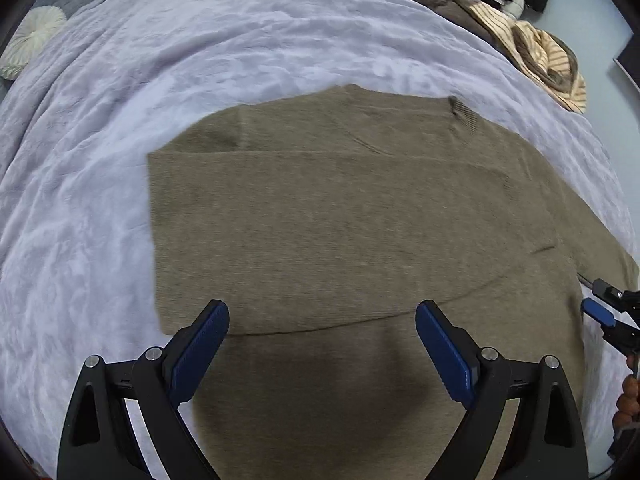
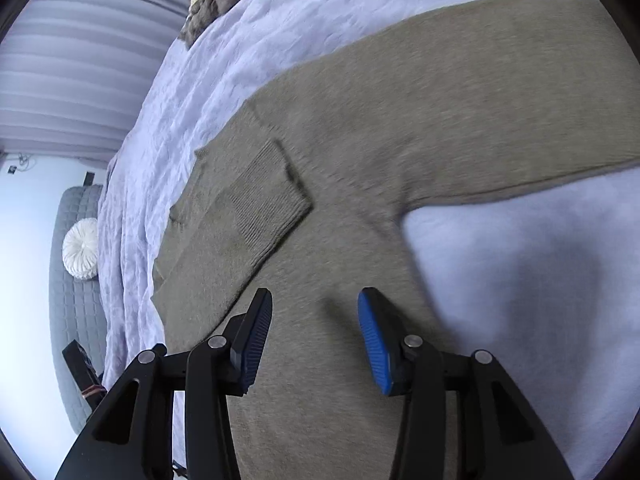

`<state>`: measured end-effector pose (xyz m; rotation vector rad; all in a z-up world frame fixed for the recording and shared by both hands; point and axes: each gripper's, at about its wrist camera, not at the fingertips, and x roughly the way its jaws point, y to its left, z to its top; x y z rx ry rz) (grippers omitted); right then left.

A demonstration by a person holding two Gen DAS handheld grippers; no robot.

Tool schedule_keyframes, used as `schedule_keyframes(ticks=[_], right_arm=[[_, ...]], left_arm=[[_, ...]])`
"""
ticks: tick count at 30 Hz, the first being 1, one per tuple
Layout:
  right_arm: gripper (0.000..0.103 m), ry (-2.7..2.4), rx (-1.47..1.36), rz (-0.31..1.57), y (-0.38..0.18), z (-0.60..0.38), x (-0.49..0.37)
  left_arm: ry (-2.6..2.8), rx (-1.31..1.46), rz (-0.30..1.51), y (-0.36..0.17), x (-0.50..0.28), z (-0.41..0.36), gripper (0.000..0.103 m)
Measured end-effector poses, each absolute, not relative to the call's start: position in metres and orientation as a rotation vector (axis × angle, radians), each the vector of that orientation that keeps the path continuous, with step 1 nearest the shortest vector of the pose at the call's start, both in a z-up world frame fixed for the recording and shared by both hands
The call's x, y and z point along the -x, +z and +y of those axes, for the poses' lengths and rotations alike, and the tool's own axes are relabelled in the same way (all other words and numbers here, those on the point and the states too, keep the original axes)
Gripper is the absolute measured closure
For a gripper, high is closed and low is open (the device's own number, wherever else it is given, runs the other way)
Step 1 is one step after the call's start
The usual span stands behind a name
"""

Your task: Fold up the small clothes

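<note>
Hovering empty over the partly folded olive-brown knitted sweater (image 1: 340,220) on a lilac quilted bedspread (image 1: 200,52), both grippers' jaws stood apart; next, probably, grasping the outstretched sleeve (image 2: 500,100).

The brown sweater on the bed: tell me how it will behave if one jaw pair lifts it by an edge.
The sweater will probably hang limp: it lies flat, with a sleeve folded across it. Its knit looks thick, so expect some weight for its size. The ribbed cuff looks easy to grip, not slippery.
</note>
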<state>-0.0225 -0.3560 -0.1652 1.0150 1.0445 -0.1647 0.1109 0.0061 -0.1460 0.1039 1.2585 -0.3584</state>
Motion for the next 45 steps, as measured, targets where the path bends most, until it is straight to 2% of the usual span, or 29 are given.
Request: schedule_keyframes(ticks=[13, 22, 24, 25, 27, 32, 37, 40, 42, 45], right_arm=[[0.054, -0.587, -1.241, 0.805, -0.167, -0.502, 0.141], [0.055, -0.657, -1.371, 0.566, -0.173, -0.559, 0.157], [0.075, -0.616, -1.384, 0.551, -0.171, -0.564, 0.151], [0.098, -0.590, -1.387, 0.548, -0.169, -0.566, 0.145], [0.097, -0.522, -1.357, 0.545, -0.157, -0.563, 0.125], [0.097, -0.265, -1.116, 0.610, -0.107, -0.524, 0.050], [0.097, 0.015, -0.806, 0.732, -0.072, -0.427, -0.045], [0.097, 0.164, -0.682, 0.841, -0.084, -0.350, -0.091], [0.097, 0.249, -0.628, 0.940, -0.109, -0.301, -0.113], [0.092, 0.270, -0.557, 1.125, -0.156, -0.247, -0.125]], left_arm=[[-0.511, -0.170, 1.290, -0.149, -0.071, -0.118, 0.009], [-0.527, -0.201, 1.287, -0.151, -0.063, -0.161, 0.009], [-0.523, -0.195, 1.284, -0.151, -0.063, -0.163, 0.009], [-0.518, -0.191, 1.283, -0.151, -0.063, -0.163, 0.009], [-0.506, -0.183, 1.277, -0.151, -0.064, -0.160, 0.009], [-0.457, -0.134, 1.265, -0.148, -0.073, -0.132, 0.009], [-0.375, -0.085, 1.230, -0.140, -0.086, -0.088, 0.009], [-0.314, -0.062, 1.217, -0.140, -0.092, -0.055, 0.009], [-0.267, -0.039, 1.218, -0.142, -0.095, -0.031, 0.009], [-0.205, 0.004, 1.234, -0.150, -0.098, 0.001, 0.009]])
